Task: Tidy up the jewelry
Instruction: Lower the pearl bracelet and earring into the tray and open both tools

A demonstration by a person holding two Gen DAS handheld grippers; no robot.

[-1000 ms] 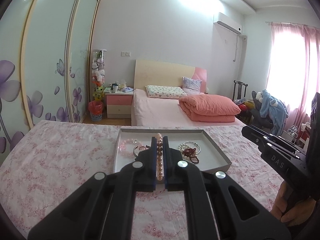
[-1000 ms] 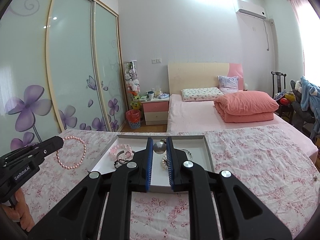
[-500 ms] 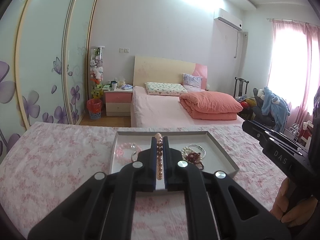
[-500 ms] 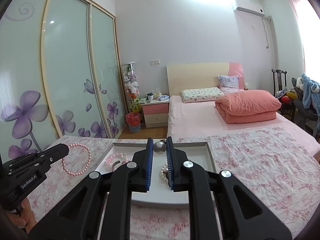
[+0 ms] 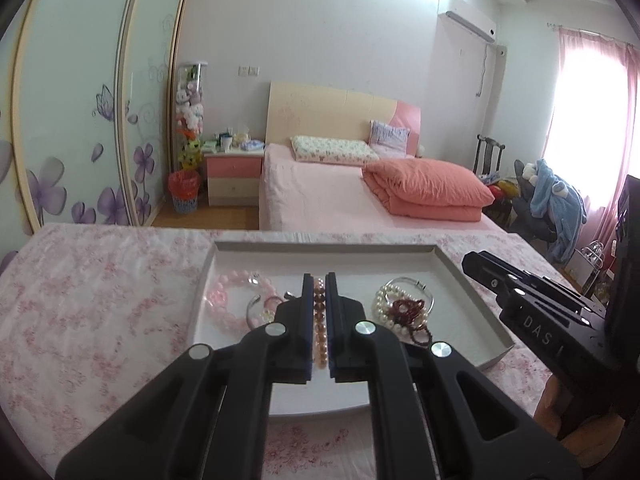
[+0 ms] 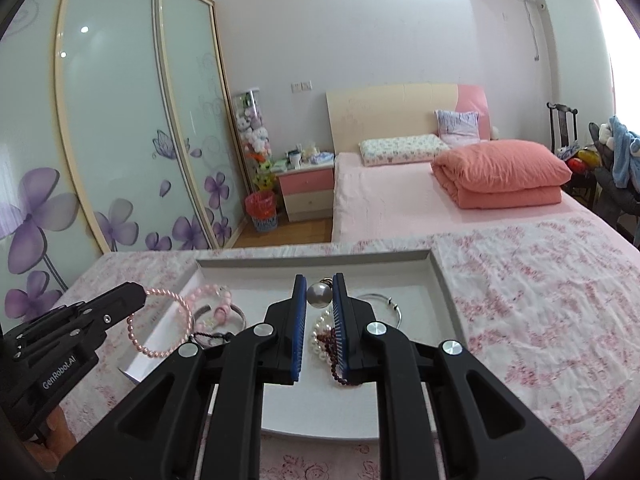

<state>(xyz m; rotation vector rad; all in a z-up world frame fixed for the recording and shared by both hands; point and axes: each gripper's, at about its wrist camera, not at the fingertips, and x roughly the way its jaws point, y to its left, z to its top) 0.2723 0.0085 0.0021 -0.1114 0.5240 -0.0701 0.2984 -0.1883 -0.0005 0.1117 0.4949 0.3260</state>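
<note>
Bedroom walls are pale, with sliding frosted wardrobe doors (image 6: pixel 120 128) printed with purple flowers on the left and a pink bed (image 5: pixel 320 196) carrying a folded salmon quilt (image 5: pixel 428 188) at the back. Nearest the cameras is the surface (image 6: pixel 540 300), draped in a pink floral cloth, and on it sits a shallow grey rectangular tray (image 5: pixel 472 292) holding beaded and pearl bracelets.

Left tool (image 5: pixel 319 292) reaches forward, level, over the tray's near-left part. Its blue-padded fingers are drawn close together, pinching a pink pearl bracelet (image 6: pixel 160 324) that, in the right wrist view, hangs as a loop from the tips over the tray's left rim.

Right tool (image 6: pixel 320 294) points forward over the tray's middle, above a white pearl and dark red bead bracelet cluster (image 5: pixel 402 308). Its fingers stand a narrow gap apart, clamping a round silver ball pendant (image 6: pixel 319 295) between the pads at the tips.
</note>
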